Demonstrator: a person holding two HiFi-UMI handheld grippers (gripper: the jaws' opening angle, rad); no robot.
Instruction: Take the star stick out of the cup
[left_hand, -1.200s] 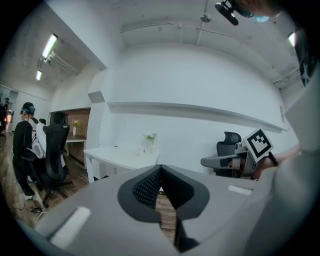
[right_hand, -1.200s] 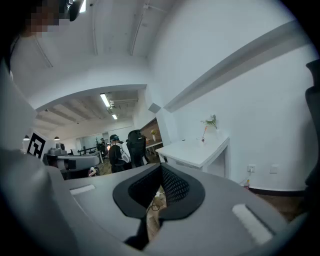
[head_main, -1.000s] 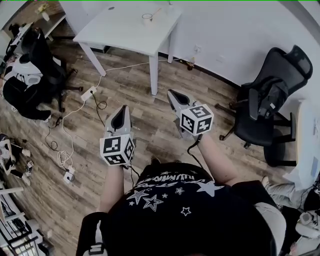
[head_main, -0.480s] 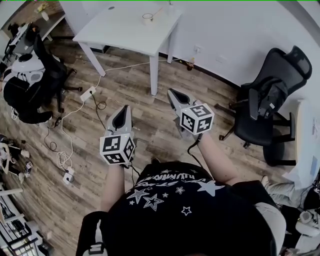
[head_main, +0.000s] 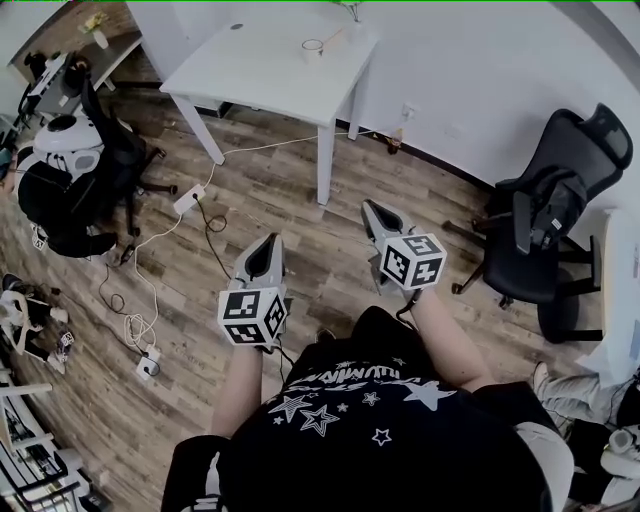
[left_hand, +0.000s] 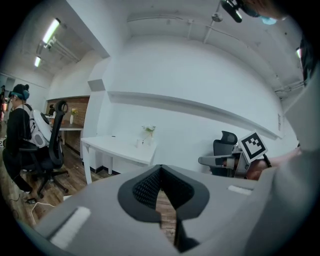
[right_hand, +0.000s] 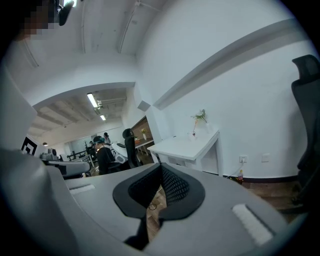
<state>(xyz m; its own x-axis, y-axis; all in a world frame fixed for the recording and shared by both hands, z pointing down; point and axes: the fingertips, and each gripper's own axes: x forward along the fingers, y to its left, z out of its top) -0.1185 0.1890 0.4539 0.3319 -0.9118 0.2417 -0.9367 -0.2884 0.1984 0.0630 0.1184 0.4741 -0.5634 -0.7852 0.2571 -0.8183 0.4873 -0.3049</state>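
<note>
A small white cup (head_main: 313, 46) stands on the far white table (head_main: 262, 62), with a thin stick (head_main: 333, 35) leaning out of it to the right. Its star end is too small to make out. Both grippers hang over the wooden floor, well short of the table. My left gripper (head_main: 265, 250) and right gripper (head_main: 378, 214) point toward the table, both shut with nothing in them. The left gripper view shows the cup (left_hand: 140, 143) on the table (left_hand: 117, 148) ahead of the closed tips (left_hand: 160, 168). From the right gripper view, the table (right_hand: 187, 147) lies beyond the closed tips (right_hand: 161, 165).
A black office chair (head_main: 545, 215) stands at the right by the wall. At the left a person sits in another chair (head_main: 62, 170) near a desk. Cables and a power strip (head_main: 187, 200) trail over the floor left of the table legs. A small plant (left_hand: 148, 131) stands behind the cup.
The table and cup sit lower and nearer in the head view than before. Both grippers have shifted slightly right and down in the picture. Their jaws stay shut.
</note>
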